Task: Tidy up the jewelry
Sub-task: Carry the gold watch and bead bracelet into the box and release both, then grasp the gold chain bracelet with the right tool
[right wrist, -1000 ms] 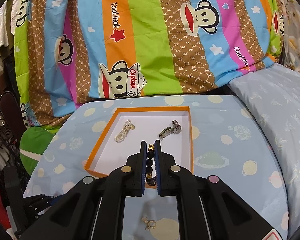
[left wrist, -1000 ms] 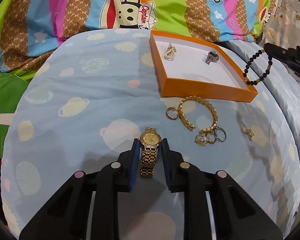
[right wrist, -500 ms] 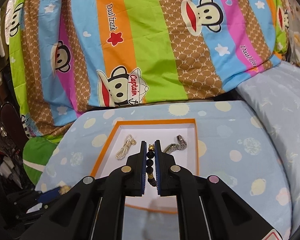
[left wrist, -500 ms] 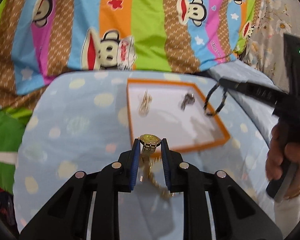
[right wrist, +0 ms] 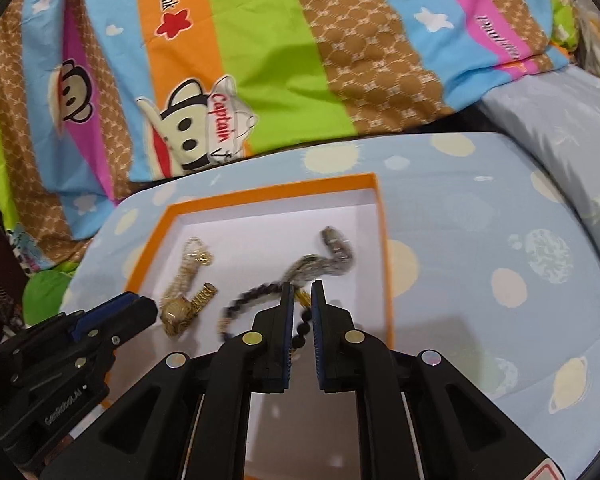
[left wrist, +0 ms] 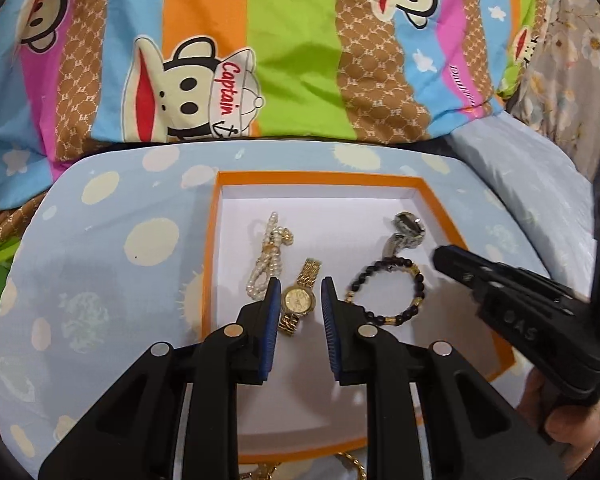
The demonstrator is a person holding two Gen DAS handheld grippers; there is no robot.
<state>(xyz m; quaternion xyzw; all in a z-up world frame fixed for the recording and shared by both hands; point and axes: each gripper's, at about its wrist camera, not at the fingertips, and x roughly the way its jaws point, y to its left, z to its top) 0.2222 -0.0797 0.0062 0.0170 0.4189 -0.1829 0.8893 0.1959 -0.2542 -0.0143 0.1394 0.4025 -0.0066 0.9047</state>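
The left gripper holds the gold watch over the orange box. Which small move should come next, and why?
Probably open the left gripper and release the gold watch: it is already low inside the orange box, over bare floor between the pearl string and the bead bracelet.

I see a glossy gold-metal watch (left wrist: 299,300) with a linked band, a pearly beaded strand (left wrist: 267,257), and a bracelet of shiny dark beads (left wrist: 388,289) on the matt white floor of a smooth orange card tray (left wrist: 209,256). Soft printed cloth (left wrist: 112,264) lies underneath. My grippers' fingers (left wrist: 342,344) look matt black plastic with ribbed blue pads.
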